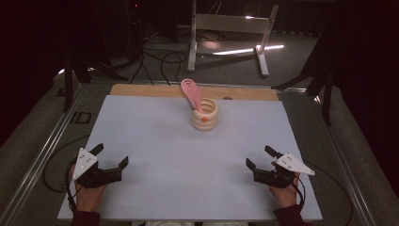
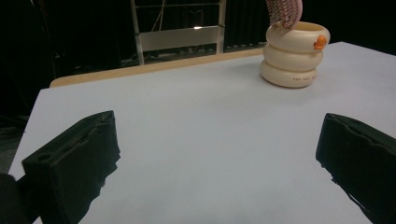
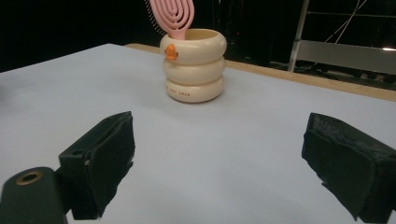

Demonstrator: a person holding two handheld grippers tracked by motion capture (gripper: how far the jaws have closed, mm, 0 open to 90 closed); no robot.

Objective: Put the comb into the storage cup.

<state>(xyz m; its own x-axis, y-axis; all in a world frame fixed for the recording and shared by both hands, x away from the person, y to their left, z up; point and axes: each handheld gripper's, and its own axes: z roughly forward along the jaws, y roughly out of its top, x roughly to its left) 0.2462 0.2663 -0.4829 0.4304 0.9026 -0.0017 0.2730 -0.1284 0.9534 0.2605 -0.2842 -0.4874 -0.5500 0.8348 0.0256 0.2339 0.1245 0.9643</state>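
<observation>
I hold both tongs, left and right, spread and empty near the desk's front edge; the pink hairbrush stands untouched in its cream holder.

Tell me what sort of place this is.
Probably a lab or studio set up for recording: a white table ringed by black curtains, cables across the floor and a metal stand behind. A cream holder with a pink hairbrush sits on it.
</observation>
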